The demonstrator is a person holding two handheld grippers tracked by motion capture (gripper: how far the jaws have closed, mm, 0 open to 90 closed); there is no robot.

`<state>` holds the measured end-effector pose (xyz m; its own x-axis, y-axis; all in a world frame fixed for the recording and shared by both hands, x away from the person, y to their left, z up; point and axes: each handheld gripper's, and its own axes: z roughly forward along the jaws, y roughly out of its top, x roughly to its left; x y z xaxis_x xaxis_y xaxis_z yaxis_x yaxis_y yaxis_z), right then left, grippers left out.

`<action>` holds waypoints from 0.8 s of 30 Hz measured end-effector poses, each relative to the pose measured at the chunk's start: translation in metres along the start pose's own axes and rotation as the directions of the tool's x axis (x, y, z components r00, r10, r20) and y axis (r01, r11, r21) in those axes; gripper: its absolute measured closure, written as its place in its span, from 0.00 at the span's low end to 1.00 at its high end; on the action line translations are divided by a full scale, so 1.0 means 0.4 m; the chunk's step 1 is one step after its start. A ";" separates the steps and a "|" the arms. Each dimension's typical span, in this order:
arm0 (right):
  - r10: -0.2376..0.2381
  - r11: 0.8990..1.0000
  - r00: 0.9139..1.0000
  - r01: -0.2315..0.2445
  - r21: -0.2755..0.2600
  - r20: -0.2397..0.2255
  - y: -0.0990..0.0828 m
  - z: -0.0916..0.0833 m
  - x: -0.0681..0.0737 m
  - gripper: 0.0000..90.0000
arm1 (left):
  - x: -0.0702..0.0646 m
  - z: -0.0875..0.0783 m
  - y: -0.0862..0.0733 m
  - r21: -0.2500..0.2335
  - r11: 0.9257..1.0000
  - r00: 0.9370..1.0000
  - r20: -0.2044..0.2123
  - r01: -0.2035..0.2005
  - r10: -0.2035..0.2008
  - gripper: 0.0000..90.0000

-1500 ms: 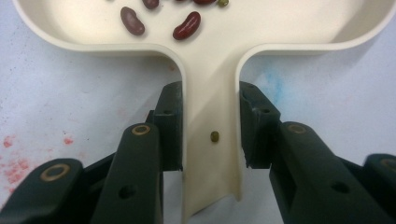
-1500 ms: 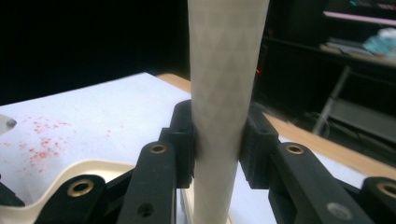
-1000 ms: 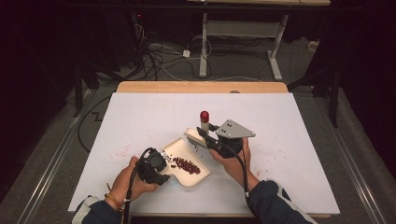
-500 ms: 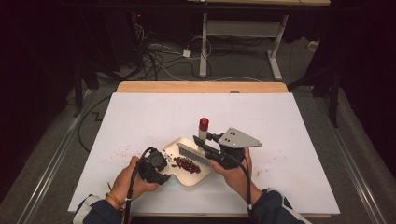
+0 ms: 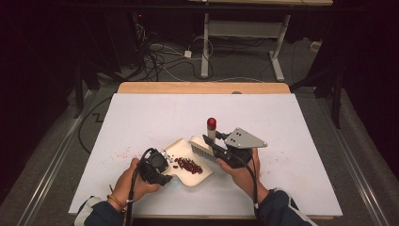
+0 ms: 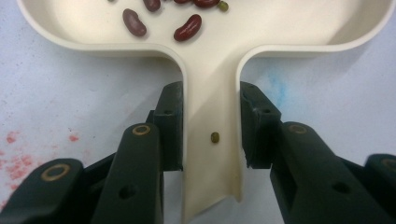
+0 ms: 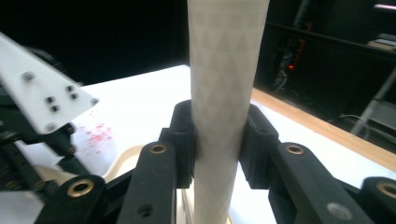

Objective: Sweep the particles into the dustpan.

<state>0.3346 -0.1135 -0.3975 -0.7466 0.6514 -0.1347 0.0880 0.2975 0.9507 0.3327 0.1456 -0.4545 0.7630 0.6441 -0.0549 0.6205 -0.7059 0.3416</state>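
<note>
Left gripper clamps dustpan handle, right gripper clenches brush; a hard sweep may flick beans off the near rim.

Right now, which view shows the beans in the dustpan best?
The high view: the whole pile of beans lies in the dustpan. The left gripper view catches a few beans at the top edge. The right gripper view gives just the brush handle.

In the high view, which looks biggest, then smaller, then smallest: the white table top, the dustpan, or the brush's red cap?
1. White table top, by far the largest.
2. Dustpan.
3. Brush's red cap, the smallest.
</note>
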 end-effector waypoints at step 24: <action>0.005 1.000 0.995 -0.007 -0.014 -0.100 0.015 0.005 0.051 0.78 | 0.023 0.000 -0.014 -0.037 0.999 0.999 0.010 0.032 -0.032 0.71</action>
<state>0.3212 -0.0968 -0.3952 -0.8086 0.5796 -0.1012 0.0833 0.2831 0.9555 0.3361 0.1554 -0.4567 0.7446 0.6633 -0.0749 0.6375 -0.6734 0.3742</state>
